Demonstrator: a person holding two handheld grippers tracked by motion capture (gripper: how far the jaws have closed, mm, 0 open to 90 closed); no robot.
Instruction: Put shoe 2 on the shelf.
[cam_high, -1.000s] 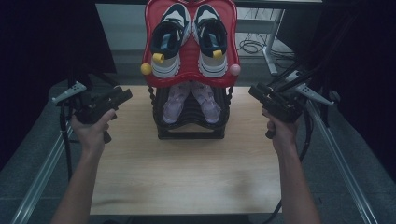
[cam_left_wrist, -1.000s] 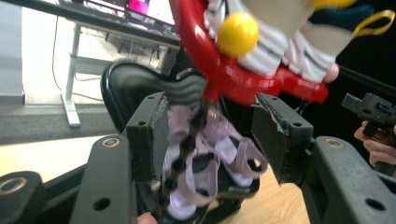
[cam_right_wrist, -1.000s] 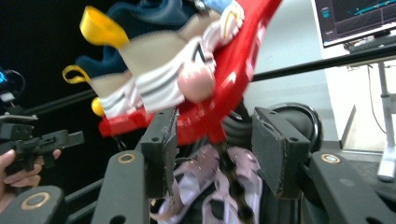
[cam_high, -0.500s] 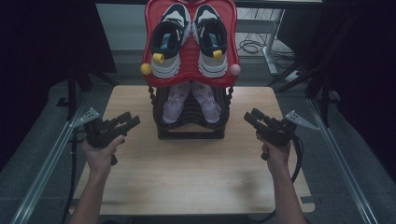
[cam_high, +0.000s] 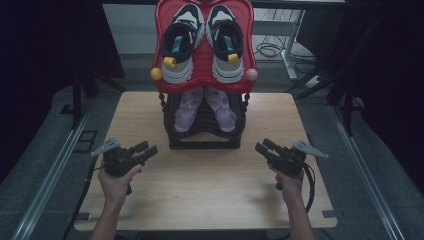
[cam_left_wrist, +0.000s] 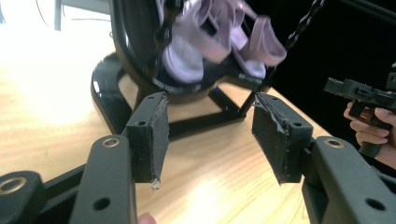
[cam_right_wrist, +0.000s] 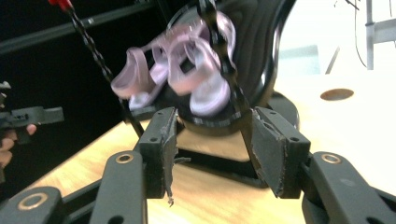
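So I've got my left gripper (cam_high: 148, 149) and right gripper (cam_high: 263, 146) low over the wooden table (cam_high: 200, 200), one on each side of the black shoe rack (cam_high: 205, 135). Both have their jaws spread wide with nothing in them. They're pointed inward at the pair of lilac sandals (cam_high: 205, 107) on the rack's lower tier, which sits under the red top tray (cam_high: 205, 75) holding the white and navy sneakers (cam_high: 202, 42).

My guess is the job is pulling those sandals out, one per gripper. To do it cleanly I'd come in level, under the red tray's rim, and go for the heel end, since that's the part facing me. I'd keep the jaws open until the pads straddle the sole or a strap, then close. The beaded black side posts are the thing to watch, as it'd be easy to clip one on the way in.

The high view is great for layout: both grippers well apart from the rack, the yellow knob (cam_high: 156, 74) and pink knob (cam_high: 251, 74) on the tray corners. But it barely shows the sandals' shape.

The left gripper view (cam_left_wrist: 219, 42) and right gripper view (cam_right_wrist: 182, 70) fix that, showing the straps, the chunky soles and the tilt of the tier. They also show my worn pads (cam_left_wrist: 159, 135), which I'd never spot from above.
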